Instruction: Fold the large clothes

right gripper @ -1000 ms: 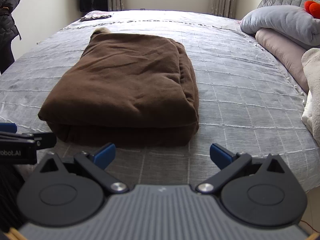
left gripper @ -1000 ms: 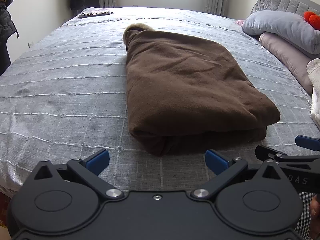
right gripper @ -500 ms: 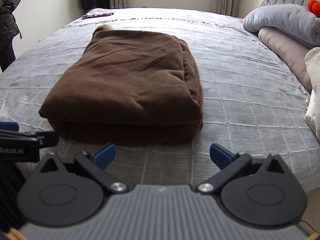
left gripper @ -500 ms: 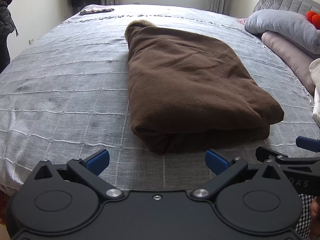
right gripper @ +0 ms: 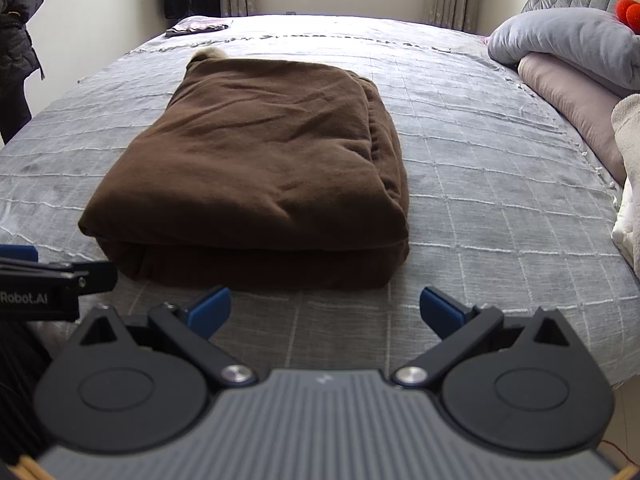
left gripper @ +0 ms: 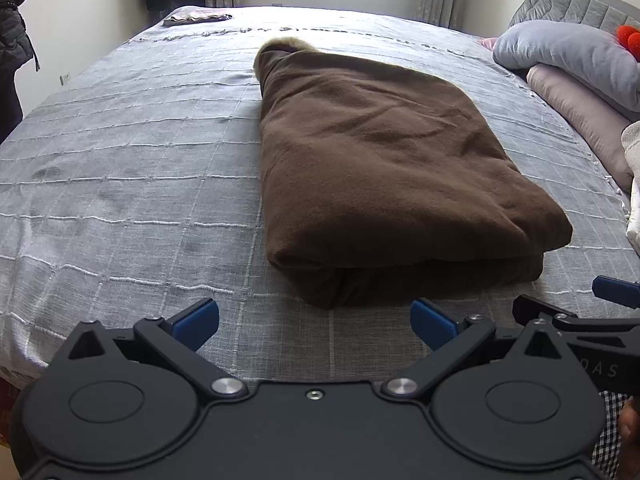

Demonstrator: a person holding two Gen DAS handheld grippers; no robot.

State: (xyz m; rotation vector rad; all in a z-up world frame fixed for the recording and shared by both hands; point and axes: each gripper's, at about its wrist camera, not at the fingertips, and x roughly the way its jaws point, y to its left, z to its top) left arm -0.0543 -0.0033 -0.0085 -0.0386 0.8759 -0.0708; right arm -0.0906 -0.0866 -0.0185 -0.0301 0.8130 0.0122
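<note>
- My left tool (left gripper: 315, 320) is spread wide, empty, just short of the garment (left gripper: 384, 176).
- My right tool (right gripper: 325, 307) is spread too, empty.
- The garment lies folded on the bed (left gripper: 120, 168).

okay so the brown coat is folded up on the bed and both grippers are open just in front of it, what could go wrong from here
1. The brown coat is a thick, loose stack; lifting one edge could let its layers slide apart.
2. The left gripper and right gripper sit side by side and could bump.
3. The fur trim pokes out at the far end and may pull free.
</note>
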